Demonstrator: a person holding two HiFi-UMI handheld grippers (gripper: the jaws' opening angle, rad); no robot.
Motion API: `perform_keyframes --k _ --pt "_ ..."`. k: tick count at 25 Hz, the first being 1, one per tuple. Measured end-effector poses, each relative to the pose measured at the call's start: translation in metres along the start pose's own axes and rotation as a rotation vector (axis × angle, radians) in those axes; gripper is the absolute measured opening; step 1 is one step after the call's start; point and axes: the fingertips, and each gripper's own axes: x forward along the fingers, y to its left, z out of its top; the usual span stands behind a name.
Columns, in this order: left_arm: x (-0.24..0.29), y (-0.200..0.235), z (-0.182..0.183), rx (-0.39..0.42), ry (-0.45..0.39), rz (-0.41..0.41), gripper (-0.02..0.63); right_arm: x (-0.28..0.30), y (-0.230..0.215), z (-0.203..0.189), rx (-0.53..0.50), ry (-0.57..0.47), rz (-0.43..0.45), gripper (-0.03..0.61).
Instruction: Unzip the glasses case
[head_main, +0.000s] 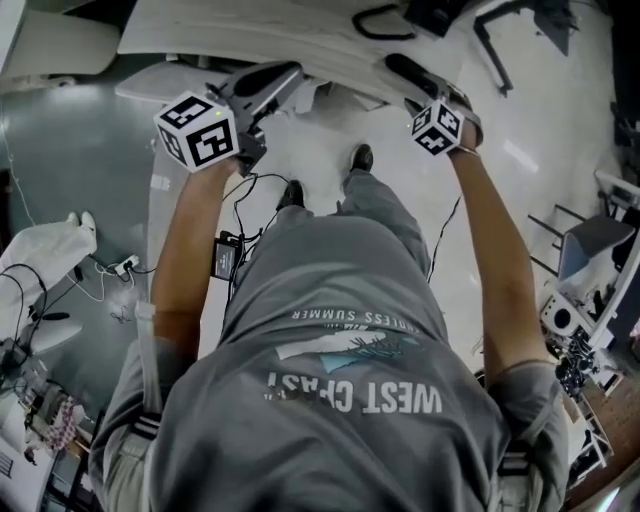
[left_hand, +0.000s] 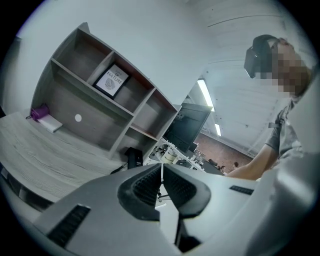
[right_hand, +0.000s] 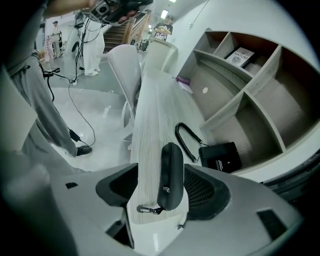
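The glasses case (right_hand: 171, 175) is dark and oblong and lies on the pale wooden table (right_hand: 152, 115) near its end. Its zip pull (right_hand: 165, 189) shows on the side, and a metal clip (right_hand: 146, 209) hangs off its near end. My right gripper (right_hand: 162, 192) hovers over the case, open wide, with one pad on either side and neither touching it. My left gripper (left_hand: 161, 182) is shut with nothing between its pads and points level toward the shelves, away from the case. In the head view the case (head_main: 408, 73) lies just beyond the right marker cube (head_main: 437, 127).
A coiled black cable (right_hand: 187, 137) and a black box (right_hand: 222, 156) lie behind the case. A grey shelf unit (right_hand: 240, 85) stands on the table's far side, with a framed print (left_hand: 112, 81) in it. A white chair (right_hand: 125, 70) stands alongside, and cables trail over the floor (head_main: 240, 215).
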Motion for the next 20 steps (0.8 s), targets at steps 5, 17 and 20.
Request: perform_keyframes --k 5,17,20 --pt "-0.038 -0.007 0.009 0.028 -0.023 -0.028 0.008 -0.023 0.012 0.029 0.034 -0.001 -0.047 0.296" --pt "-0.049 -0.028 0.027 0.093 -0.044 -0.098 0.006 -0.112 -0.001 0.086 0.206 -0.151 -0.195 0.249" --pt "-0.049 -0.036 0.032 0.122 -0.042 -0.116 0.008 -0.145 -0.008 0.106 0.281 -0.221 -0.229 0.209"
